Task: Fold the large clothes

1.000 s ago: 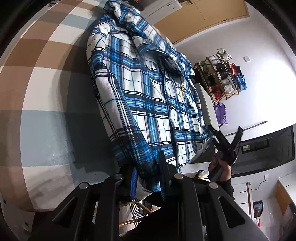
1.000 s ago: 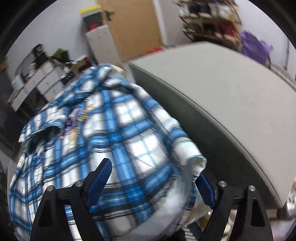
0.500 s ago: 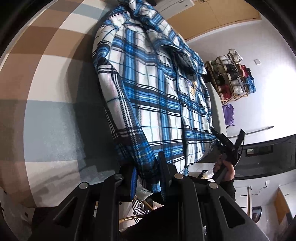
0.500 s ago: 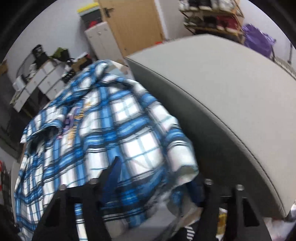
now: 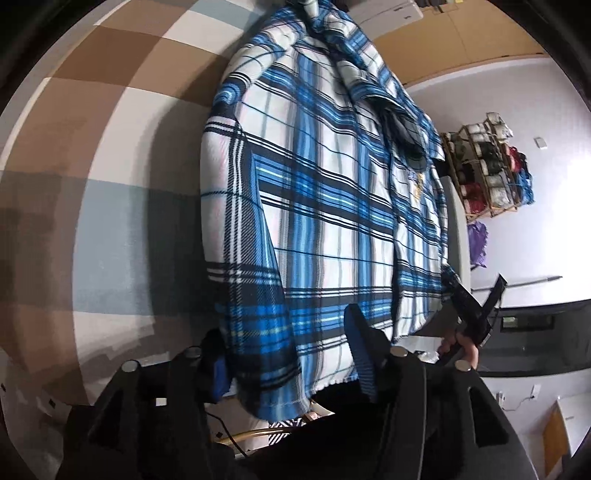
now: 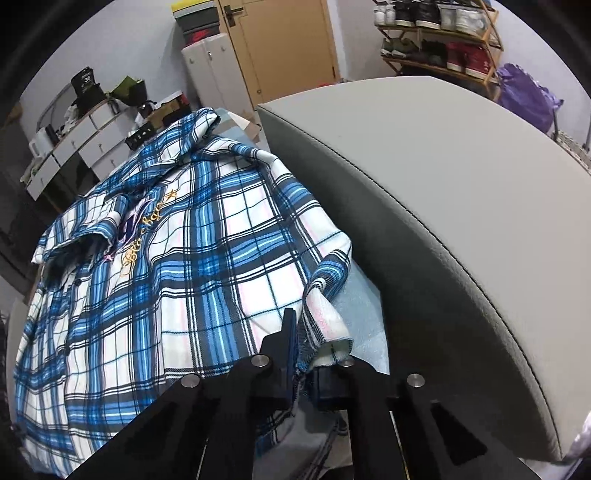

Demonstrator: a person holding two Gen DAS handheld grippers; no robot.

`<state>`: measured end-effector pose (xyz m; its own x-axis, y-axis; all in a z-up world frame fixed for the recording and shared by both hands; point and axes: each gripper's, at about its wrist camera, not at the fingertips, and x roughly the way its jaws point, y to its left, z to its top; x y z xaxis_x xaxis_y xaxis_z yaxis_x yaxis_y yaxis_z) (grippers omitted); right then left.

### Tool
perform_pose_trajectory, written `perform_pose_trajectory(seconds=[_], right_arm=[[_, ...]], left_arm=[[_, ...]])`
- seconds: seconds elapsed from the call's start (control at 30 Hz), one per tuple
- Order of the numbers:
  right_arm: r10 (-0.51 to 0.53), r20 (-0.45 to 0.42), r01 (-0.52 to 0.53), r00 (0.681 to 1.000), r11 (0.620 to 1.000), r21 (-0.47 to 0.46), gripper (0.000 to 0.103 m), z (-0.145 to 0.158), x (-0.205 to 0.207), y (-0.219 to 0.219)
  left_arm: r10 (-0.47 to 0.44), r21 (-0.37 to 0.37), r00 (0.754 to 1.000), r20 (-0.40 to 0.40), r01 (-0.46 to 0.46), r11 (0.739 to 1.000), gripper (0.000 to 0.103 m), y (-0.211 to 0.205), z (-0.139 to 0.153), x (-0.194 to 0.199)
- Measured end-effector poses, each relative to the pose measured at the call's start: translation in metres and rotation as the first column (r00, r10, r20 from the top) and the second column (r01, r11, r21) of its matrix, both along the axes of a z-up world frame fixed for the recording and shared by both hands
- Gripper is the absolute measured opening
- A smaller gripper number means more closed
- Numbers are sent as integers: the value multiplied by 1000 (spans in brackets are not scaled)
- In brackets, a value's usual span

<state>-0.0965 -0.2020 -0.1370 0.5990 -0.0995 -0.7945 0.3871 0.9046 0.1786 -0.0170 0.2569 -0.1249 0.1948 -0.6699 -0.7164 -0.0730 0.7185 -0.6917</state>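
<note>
A blue, white and black plaid shirt (image 5: 325, 192) lies spread on a checked brown, white and grey-blue cover (image 5: 110, 177). My left gripper (image 5: 288, 354) is open, its jaws wide apart around the shirt's hem corner, which hangs between them. My right gripper (image 6: 304, 362) is shut on the other hem corner of the shirt (image 6: 184, 258), next to the grey cushion. It also shows in the left wrist view (image 5: 469, 314), held in a hand at the shirt's far corner.
A large grey cushion (image 6: 443, 192) rises right beside the shirt. A shoe rack (image 6: 439, 33), a wooden door (image 6: 280, 48) and white drawer units (image 6: 70, 147) stand behind. A purple bag (image 6: 528, 96) is by the rack.
My left gripper has opened and let go of the hem corner. My right gripper has closed onto its hem corner. The shirt now lies flatter and more spread.
</note>
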Motion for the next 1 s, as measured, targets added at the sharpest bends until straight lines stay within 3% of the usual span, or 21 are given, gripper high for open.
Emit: perform_pose_trajectory(seconds=[0.13,0.23,0.33,0.5,0.8,1.0], right_arm=[[-12,12,11,1000,999,48,6,-1,-2,-6],[-18,22,16,1000,996,88,8,-1,-4,-8],[-6,31,3,1000,994,107,8,-1,-3,-9],[24,52,-30,998,992,121,4,-2,-5,-10],[22,203,-59,979,982,177,2,27,-30,-10],[30,224,-71,974,982,177,2,40,-46,-5]], left_arm=[[19,2,1000,-5,-19,1000,48,3,0,-1],[31,-41,999,-15,-32,999,47,7,-2,1],[26,-59,999,-32,-28,998,16,6,-4,2],[45,24,999,-21,-45,999,6,10,3,-4],[147,72,988,-45,-143,987,1,30,3,-17],[133,71,991,-23,-132,989,0,26,9,-26]])
